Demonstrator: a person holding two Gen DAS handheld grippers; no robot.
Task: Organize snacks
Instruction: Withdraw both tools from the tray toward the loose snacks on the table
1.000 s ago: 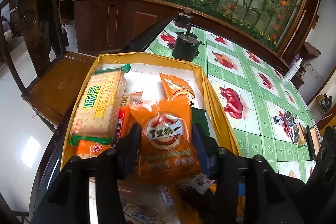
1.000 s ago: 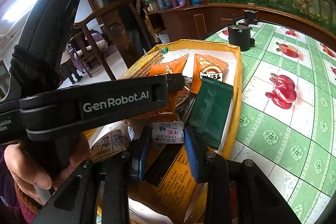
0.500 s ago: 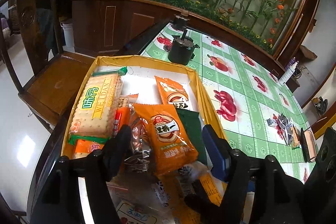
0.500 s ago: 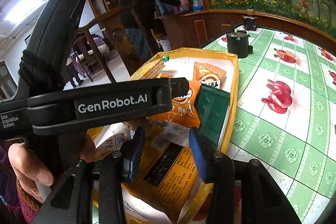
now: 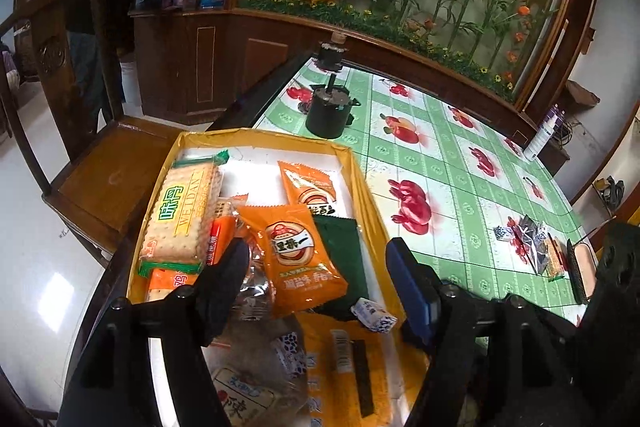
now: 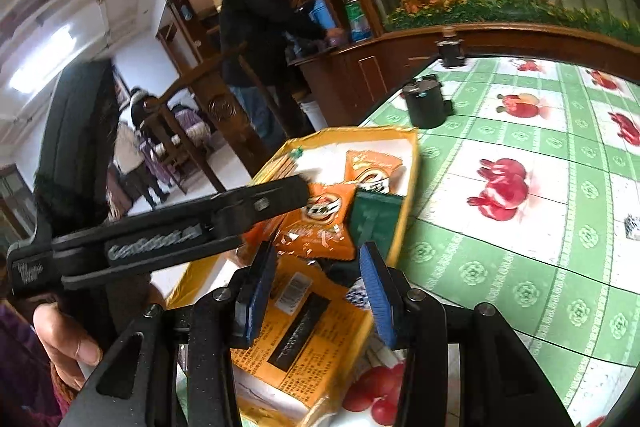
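Orange packet (image 5: 301, 259) released (tools (image 5: 316, 279) parted)

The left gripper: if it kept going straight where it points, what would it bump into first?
Probably the orange snack packet lying in the yellow tray, right between the open left gripper fingers; depth is hard to judge.

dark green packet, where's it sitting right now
In the left wrist view the dark green packet lies in the yellow tray by its right wall, partly under the orange snack packet on its left.
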